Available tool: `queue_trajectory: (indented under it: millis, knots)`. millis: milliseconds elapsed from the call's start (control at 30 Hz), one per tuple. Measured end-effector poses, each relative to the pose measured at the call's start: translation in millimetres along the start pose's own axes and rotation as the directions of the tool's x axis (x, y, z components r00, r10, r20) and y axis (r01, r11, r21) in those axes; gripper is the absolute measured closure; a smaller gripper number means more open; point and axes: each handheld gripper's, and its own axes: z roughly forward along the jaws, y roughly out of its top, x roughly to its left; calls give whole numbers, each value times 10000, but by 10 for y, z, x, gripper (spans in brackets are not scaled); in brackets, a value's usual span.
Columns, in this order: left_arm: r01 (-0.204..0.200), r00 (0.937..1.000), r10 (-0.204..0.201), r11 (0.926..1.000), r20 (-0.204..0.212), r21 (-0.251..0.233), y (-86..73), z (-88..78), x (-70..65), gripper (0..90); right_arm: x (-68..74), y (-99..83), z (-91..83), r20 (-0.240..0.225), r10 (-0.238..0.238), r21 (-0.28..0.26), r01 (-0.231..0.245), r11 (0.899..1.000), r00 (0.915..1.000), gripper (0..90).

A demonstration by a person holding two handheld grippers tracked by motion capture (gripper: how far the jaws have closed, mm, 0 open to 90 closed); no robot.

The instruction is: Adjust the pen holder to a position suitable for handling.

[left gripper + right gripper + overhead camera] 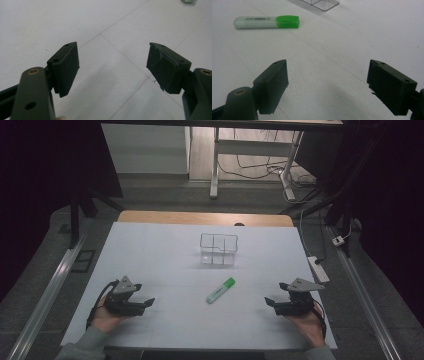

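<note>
From the high view, a clear four-compartment container [218, 249] stands past the middle of the white bench [150, 250], every compartment bare. A green-capped highlighter [220, 290] lies on the bench nearer the person, between the left hand-held gripper [145, 303] and the right hand-held gripper [270, 301]. In the left gripper view, its jaws are spread wide over bare bench, grasping nothing. In the right gripper view, the jaws are likewise released, with the highlighter [266, 22] lying well ahead and the container's corner [322, 4] beyond.

Left claw [112, 67] agape, white table [50, 25]
</note>
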Motion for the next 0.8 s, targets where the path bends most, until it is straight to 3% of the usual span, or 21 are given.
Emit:
queue_trajectory:
  millis: [800]
  knots:
    - [-41,10000,41,10000,4,-40,-11,-21,-1,259,12,13,32,-228,60,137,-57,9999,9997,192]
